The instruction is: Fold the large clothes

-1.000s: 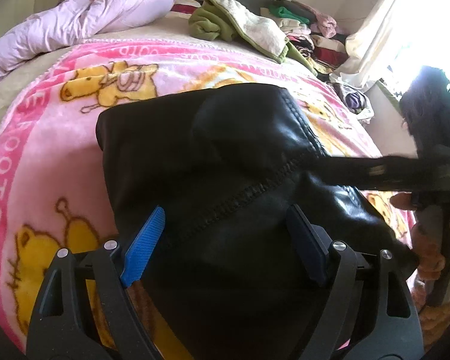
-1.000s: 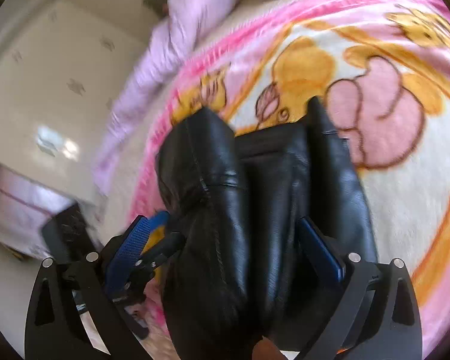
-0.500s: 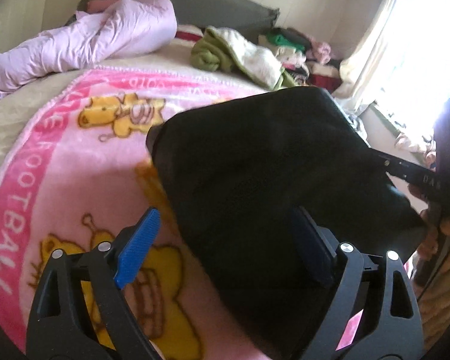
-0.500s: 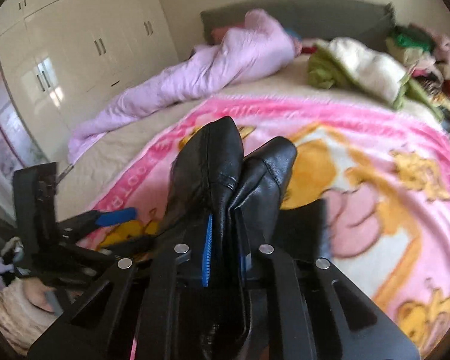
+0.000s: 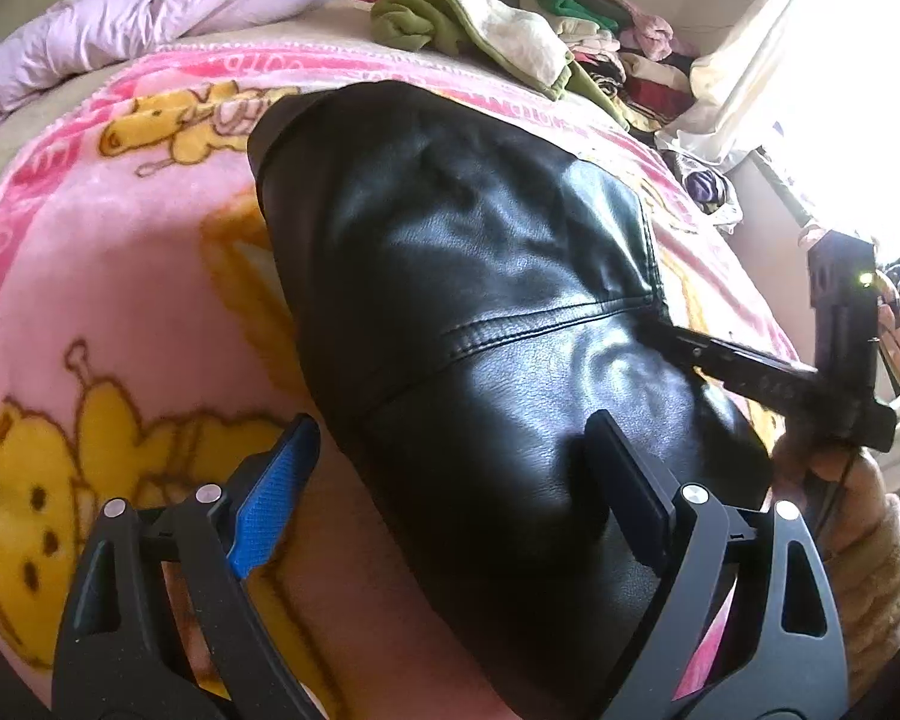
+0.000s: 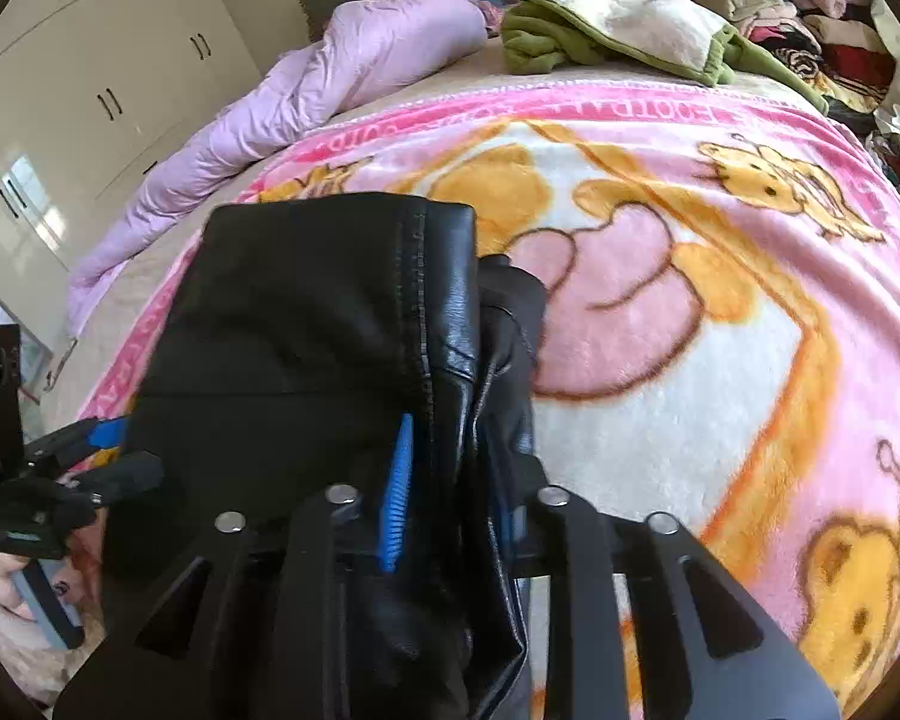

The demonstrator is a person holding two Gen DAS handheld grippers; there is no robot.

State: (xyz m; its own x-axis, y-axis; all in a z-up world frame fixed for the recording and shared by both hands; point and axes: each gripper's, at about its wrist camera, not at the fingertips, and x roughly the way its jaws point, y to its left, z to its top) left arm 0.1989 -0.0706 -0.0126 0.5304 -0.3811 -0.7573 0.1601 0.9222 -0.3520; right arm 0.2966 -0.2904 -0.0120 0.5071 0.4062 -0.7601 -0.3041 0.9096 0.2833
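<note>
A black leather garment lies folded on the pink cartoon blanket, its far end towards the pillows. My left gripper is open, its blue-padded fingers spread above the garment's near end, one over the blanket. My right gripper is shut on the black leather garment, pinching its stitched edge between the pads. In the left wrist view the right gripper reaches in at the garment's right side.
A lilac quilt is bunched at the head of the bed. A green and cream garment and a pile of folded clothes lie at the far right by the curtain. White wardrobes stand left.
The right gripper closed on the garment's edge and carried it over. The garment, lifted half a second ago, now lies flatter on the blanket. The left gripper stayed open.
</note>
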